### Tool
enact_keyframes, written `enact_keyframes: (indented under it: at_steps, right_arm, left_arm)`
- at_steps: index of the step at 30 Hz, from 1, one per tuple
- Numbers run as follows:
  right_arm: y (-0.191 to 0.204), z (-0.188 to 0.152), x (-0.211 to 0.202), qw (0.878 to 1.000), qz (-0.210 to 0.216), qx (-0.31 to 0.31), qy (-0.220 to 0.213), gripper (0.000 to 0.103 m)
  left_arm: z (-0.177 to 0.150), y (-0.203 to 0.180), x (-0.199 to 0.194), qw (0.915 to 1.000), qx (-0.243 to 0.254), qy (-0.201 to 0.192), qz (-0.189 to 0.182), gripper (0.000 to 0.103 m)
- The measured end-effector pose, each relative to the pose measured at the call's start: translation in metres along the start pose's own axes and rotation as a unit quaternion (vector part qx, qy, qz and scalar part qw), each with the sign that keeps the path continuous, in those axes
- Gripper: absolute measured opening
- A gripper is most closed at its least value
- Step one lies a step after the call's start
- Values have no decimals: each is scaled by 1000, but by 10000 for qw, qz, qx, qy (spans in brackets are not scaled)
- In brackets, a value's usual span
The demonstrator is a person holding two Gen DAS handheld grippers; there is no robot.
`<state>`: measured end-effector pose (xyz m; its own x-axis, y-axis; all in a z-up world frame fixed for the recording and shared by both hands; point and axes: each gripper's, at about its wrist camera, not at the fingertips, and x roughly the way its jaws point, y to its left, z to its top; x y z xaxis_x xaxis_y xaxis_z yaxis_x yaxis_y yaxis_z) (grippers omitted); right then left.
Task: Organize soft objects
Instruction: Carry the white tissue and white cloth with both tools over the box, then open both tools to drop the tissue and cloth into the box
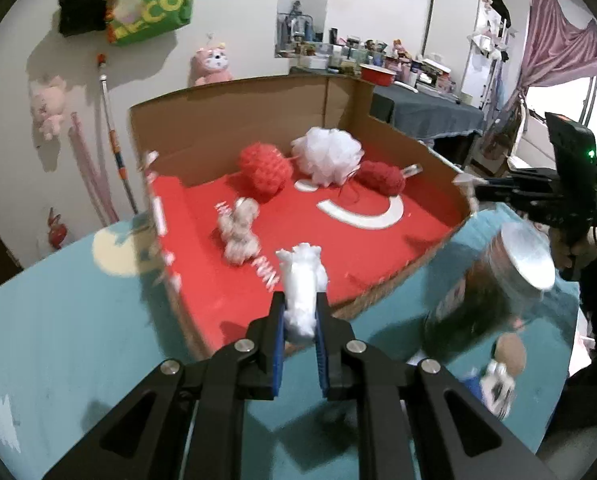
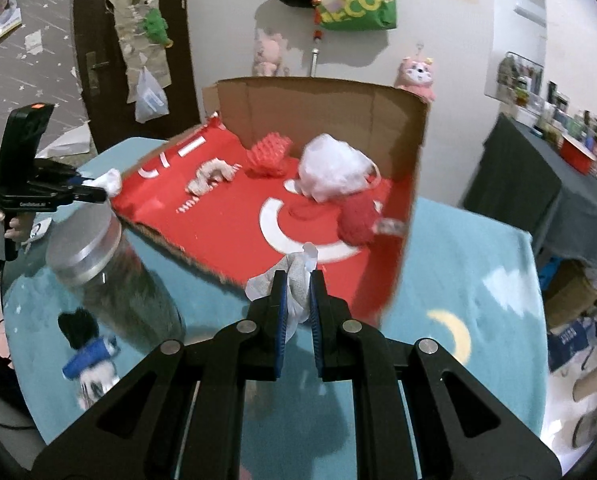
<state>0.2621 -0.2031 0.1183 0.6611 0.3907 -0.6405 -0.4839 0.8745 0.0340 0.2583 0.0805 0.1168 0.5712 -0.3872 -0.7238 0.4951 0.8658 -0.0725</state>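
Teal cloth covers the bench (image 1: 58, 320), and a cut-open cardboard box (image 1: 226, 120) with a red floor sits on it against a cluttered bedroom wall. From the left wrist view, the left tool (image 1: 301, 320) is pinching a white soft wad (image 1: 300, 280) between its blue pads, the wad standing up along the line of the fingers. It sits just over the near edge of the box, so the red floor lies straight ahead and below. From the right wrist view, the right tool (image 2: 297, 300) is pressed shut on a white mesh scrap (image 2: 294, 280), also at the near edge, towards the right-hand wall of the box. Farther in lie a pale knotted rope toy (image 1: 238, 232), a red knitted ball (image 1: 264, 172), a white bath puff (image 1: 326, 152) and a red bundle (image 1: 380, 176), all bunched at the far wall. Both held pieces look about equally close to the open red floor; my guess is each needs only a short forward carry into the near, bare half. A silver-lidded jar (image 2: 84, 248) stands on the bench between the two tools, outside the box, and should be skirted.
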Motion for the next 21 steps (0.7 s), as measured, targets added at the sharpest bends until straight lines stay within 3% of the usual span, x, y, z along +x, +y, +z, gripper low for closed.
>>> enact_keyframes:
  at_steps: [5, 11, 21]
  right_arm:
    - [5, 33, 26, 9996, 250, -72, 144, 10]
    - [7, 71, 77, 9967, 415, -44, 691, 10]
    - [0, 102, 162, 9833, 607, 398, 1670, 10]
  left_arm:
    - [40, -9, 32, 9996, -48, 266, -45, 14]
    - [75, -13, 77, 9972, -138, 726, 125, 14]
    - [93, -3, 134, 9896, -218, 1329, 499, 15]
